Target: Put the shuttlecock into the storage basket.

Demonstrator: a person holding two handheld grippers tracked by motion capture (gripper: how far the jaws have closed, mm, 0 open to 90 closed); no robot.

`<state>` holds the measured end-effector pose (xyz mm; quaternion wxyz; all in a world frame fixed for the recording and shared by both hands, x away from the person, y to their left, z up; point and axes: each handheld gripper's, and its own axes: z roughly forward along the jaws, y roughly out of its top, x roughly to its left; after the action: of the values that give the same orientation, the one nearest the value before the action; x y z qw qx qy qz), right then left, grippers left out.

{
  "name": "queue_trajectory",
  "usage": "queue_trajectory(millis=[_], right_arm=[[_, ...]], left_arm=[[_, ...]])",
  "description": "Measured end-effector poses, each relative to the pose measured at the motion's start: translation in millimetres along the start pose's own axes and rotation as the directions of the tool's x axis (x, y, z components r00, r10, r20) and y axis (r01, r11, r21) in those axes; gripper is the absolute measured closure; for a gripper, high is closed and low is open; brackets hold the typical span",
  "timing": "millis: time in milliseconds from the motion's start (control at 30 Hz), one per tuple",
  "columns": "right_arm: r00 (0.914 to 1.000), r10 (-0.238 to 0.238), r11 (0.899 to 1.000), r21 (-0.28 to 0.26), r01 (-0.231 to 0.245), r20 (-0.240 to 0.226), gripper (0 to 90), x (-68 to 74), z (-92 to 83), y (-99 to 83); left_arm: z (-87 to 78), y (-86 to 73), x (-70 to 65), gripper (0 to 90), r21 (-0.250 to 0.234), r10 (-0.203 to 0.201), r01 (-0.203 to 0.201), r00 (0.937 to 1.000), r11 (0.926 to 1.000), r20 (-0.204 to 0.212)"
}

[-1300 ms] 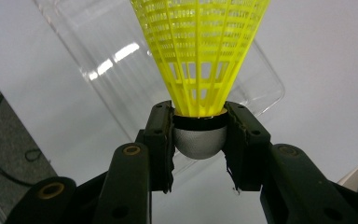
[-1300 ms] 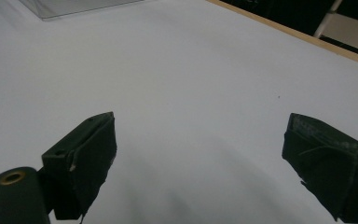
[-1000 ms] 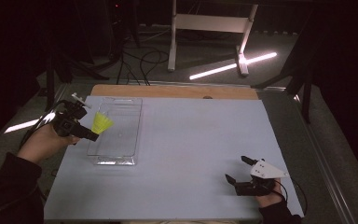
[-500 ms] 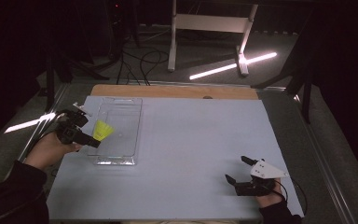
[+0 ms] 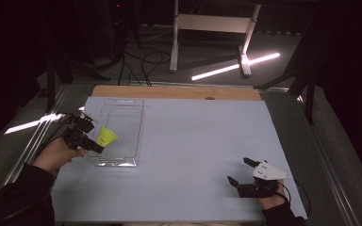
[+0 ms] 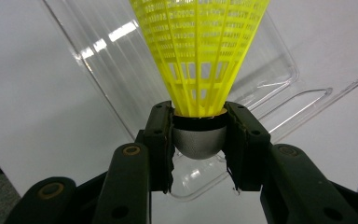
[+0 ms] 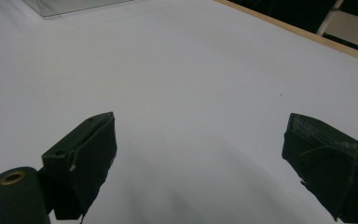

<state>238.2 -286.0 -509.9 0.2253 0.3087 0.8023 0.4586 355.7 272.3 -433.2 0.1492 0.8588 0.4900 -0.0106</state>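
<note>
A yellow shuttlecock point(image 5: 107, 136) point(image 6: 200, 51) with a grey rounded cork is held by its base in my left gripper point(image 5: 94, 144) point(image 6: 199, 140), which is shut on it. The shuttlecock's skirt points over a clear plastic tray point(image 5: 131, 123) point(image 6: 279, 88) at the table's left, just inside its left wall. My right gripper point(image 5: 240, 171) point(image 7: 200, 163) rests low near the table's front right, its jaws open with nothing between them.
The light blue table mat point(image 5: 198, 141) runs wide between the tray and the right gripper. A wooden strip point(image 5: 179, 92) edges the far side. Beyond it stand a white stand's legs point(image 5: 207, 28) and cables on the dark floor.
My left gripper has sunk with the shuttlecock, from above the tray's left wall down toward its near left part. The right gripper has stayed put.
</note>
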Motion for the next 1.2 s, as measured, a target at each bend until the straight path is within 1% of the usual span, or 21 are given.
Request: queue_trajectory(millis=[133, 200, 333, 400, 433, 467, 500, 633, 667, 733, 767, 800, 833, 867, 900, 933, 967, 1067, 1100, 1167, 1200], right_arm=[[1.0000, 0.003, 1.000, 0.001, -0.003, 0.000, 9.9, 0.0, 0.3, -0.4], [1.0000, 0.003, 1.000, 0.001, -0.003, 0.000, 9.9, 0.0, 0.3, -0.4], [1.0000, 0.002, 1.000, 0.001, -0.002, -0.003, 9.9, 0.0, -0.1, -0.3], [1.0000, 0.002, 1.000, 0.002, -0.002, -0.003, 9.9, -0.1, 0.0, -0.4], [1.0000, 0.002, 1.000, 0.002, -0.002, -0.002, 9.9, 0.0, 0.0, -0.3], [1.0000, 0.002, 1.000, 0.002, -0.002, -0.003, 9.9, 0.1, 0.0, -0.3], [1.0000, 0.003, 1.000, 0.002, -0.003, -0.003, 9.9, 0.0, -0.2, -0.3], [1.0000, 0.003, 1.000, 0.003, -0.003, -0.002, 9.9, -0.1, -0.3, -0.4], [1.0000, 0.003, 1.000, 0.003, -0.003, -0.002, 9.9, 0.0, -0.3, -0.4], [1.0000, 0.004, 1.000, 0.003, -0.004, -0.002, 9.9, 0.0, -0.3, -0.3], [1.0000, 0.002, 1.000, 0.004, -0.002, -0.001, 9.9, 0.0, -0.5, -0.2], [1.0000, 0.004, 1.000, 0.004, -0.004, 0.000, 9.9, 0.0, -0.6, -0.2], [1.0000, 0.004, 1.000, 0.004, -0.004, 0.000, 9.9, 0.0, -0.6, -0.2], [1.0000, 0.003, 1.000, 0.004, -0.003, 0.000, 9.9, -0.1, -0.5, -0.3], [1.0000, 0.003, 1.000, 0.004, -0.003, 0.000, 9.9, 0.0, -0.5, -0.3], [1.0000, 0.003, 1.000, 0.004, -0.003, 0.000, 9.9, 0.0, -0.5, -0.3], [1.0000, 0.002, 1.000, 0.003, -0.002, 0.001, 9.9, 0.1, -0.6, -0.2], [1.0000, 0.004, 1.000, 0.003, -0.004, 0.001, 9.9, 0.0, -0.7, -0.3], [1.0000, 0.005, 1.000, 0.001, -0.005, 0.001, 9.9, 0.2, -0.8, -0.1], [1.0000, 0.004, 1.000, 0.000, -0.004, 0.002, 9.9, 0.5, -0.9, 0.0], [1.0000, 0.005, 1.000, 0.000, -0.005, 0.002, 9.9, 0.5, -1.0, 0.1]], left_arm=[[4.8, 1.2, -0.7, 65.3, 0.021, -0.002, 0.002, 1.0000, 0.9998, -0.008], [6.3, 1.8, -0.8, 65.3, 0.024, -0.008, 0.008, 0.9999, 0.9997, -0.010], [9.6, 4.9, -0.1, 65.1, 0.047, -0.018, 0.019, 0.9997, 0.9987, -0.019], [11.0, 6.0, 0.5, 65.2, 0.050, -0.032, 0.033, 0.9993, 0.9982, -0.017], [12.2, 6.7, 0.6, 65.2, 0.063, -0.043, 0.044, 0.9989, 0.9971, -0.018], [12.2, 6.7, 0.6, 65.2, 0.063, -0.043, 0.044, 0.9989, 0.9971, -0.018], [12.8, 7.3, 0.3, 65.1, 0.078, -0.043, 0.044, 0.9989, 0.9960, -0.017], [12.3, 8.3, -0.2, 64.4, 0.077, -0.049, 0.051, 0.9985, 0.9957, -0.021], [9.8, 9.6, -0.3, 64.0, 0.066, -0.053, 0.055, 0.9983, 0.9963, -0.025], [7.8, 10.4, -0.5, 59.0, 0.058, -0.059, 0.060, 0.9980, 0.9965, -0.025], [4.7, 11.6, -1.0, 59.0, 0.045, -0.057, 0.059, 0.9978, 0.9973, -0.033], [2.6, 12.4, -1.3, 54.6, 0.038, -0.057, 0.058, 0.9977, 0.9976, -0.037], [0.1, 13.2, -1.8, 54.6, 0.032, -0.054, 0.055, 0.9979, 0.9980, -0.037], [-3.0, 14.4, -3.9, 51.9, 0.025, -0.045, 0.046, 0.9978, 0.9986, -0.048], [-4.9, 14.9, -5.5, 46.7, 0.022, -0.036, 0.037, 0.9982, 0.9991, -0.048], [-7.0, 15.5, -7.2, 46.7, 0.019, -0.030, 0.030, 0.9986, 0.9994, -0.044], [-8.9, 16.0, -9.3, 42.5, 0.009, -0.027, 0.027, 0.9984, 0.9996, -0.049], [-13.9, 16.8, -12.8, 41.0, -0.010, -0.016, 0.015, 0.9986, 0.9998, -0.050], [-14.8, 16.9, -13.0, 36.1, -0.011, -0.015, 0.014, 0.9988, 0.9998, -0.046], [-16.5, 16.7, -13.8, 32.6, -0.018, -0.014, 0.013, 0.9985, 0.9998, -0.053], [-17.0, 16.3, -14.9, 26.4, -0.018, -0.006, 0.005, 0.9990, 0.9998, -0.045]])
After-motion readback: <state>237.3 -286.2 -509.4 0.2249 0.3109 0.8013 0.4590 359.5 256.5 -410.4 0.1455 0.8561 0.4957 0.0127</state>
